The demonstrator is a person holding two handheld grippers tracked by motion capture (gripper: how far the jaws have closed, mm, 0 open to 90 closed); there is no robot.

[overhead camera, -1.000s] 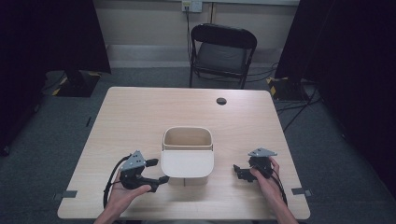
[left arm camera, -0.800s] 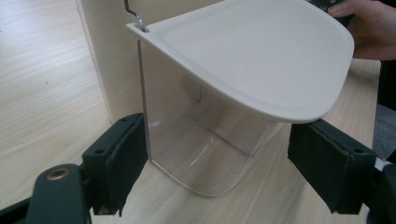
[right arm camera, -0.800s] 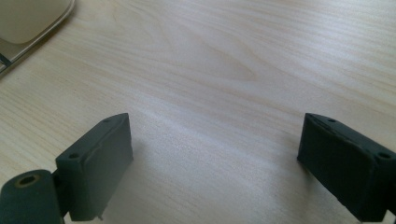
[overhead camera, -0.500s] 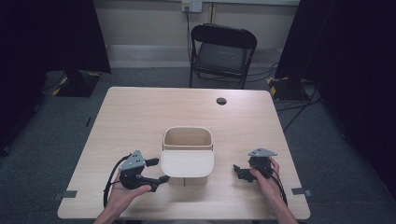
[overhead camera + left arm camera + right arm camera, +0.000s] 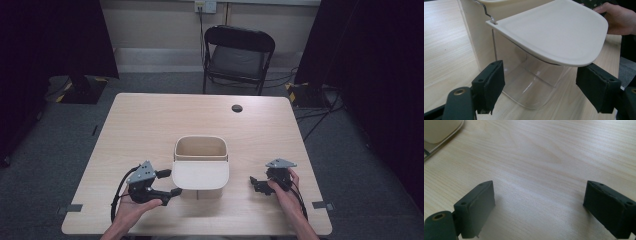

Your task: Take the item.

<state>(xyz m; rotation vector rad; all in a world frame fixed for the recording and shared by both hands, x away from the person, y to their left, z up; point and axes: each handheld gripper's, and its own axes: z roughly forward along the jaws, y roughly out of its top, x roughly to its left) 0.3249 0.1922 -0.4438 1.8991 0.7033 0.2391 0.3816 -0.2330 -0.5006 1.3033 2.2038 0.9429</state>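
Bin [image 5: 201,161] with its lid [image 5: 556,32] tipped forward sat near the table's [image 5: 150,120] front edge. My left gripper [image 5: 540,85] had just narrowed slightly around its clear front, not touching; my right gripper [image 5: 539,207] rested released, so grasping remained ahead.

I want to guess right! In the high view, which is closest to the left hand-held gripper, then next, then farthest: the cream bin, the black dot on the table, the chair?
From the left hand-held gripper:
1. Cream bin, right beside it, mid-table.
2. Black dot, near the table's far edge.
3. Chair, on the floor beyond the table.
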